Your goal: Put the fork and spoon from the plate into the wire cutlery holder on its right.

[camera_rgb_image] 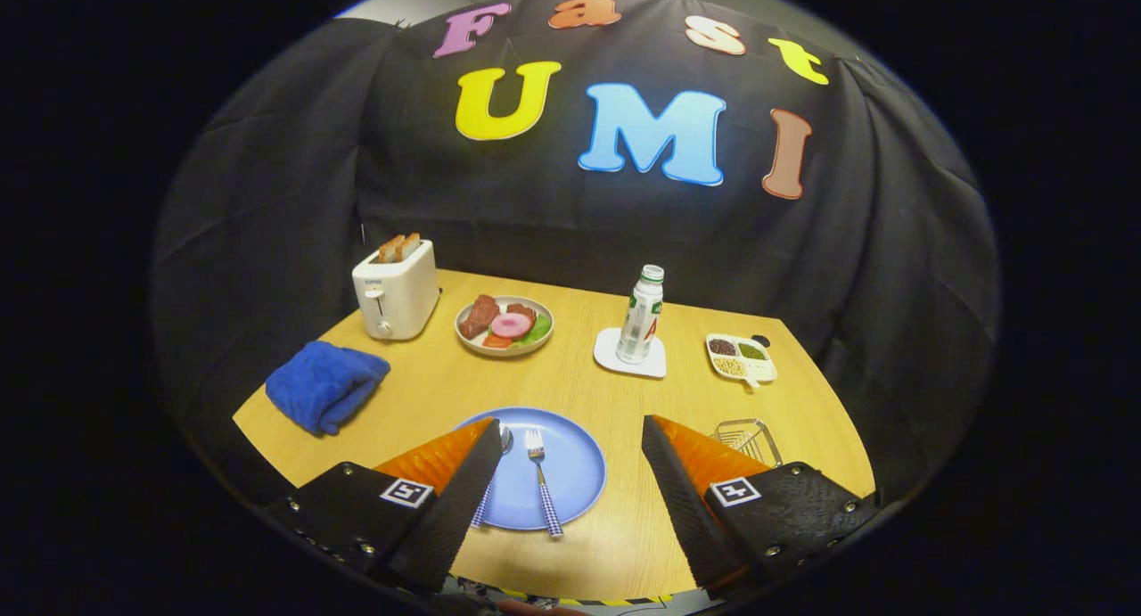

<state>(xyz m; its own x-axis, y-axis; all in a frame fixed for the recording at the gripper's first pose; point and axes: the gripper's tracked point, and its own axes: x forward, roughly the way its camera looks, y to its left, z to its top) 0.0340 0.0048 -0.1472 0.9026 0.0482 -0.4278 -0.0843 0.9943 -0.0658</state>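
Fingers [570,438] spread wide; fork [542,480] between them on plate [579,464].

The table [615,545] held one blue plate [575,464] between the spread fingers, with one fork [541,478] and one spoon [496,473] on it. One wire holder [747,439] sat just beyond the right finger. Farther beyond the fingers stood one toaster [397,292] with two toast slices [398,247], one food plate [504,324], one bottle [642,316] on one coaster [615,357], one divided dish [740,357], and one blue towel [325,384].
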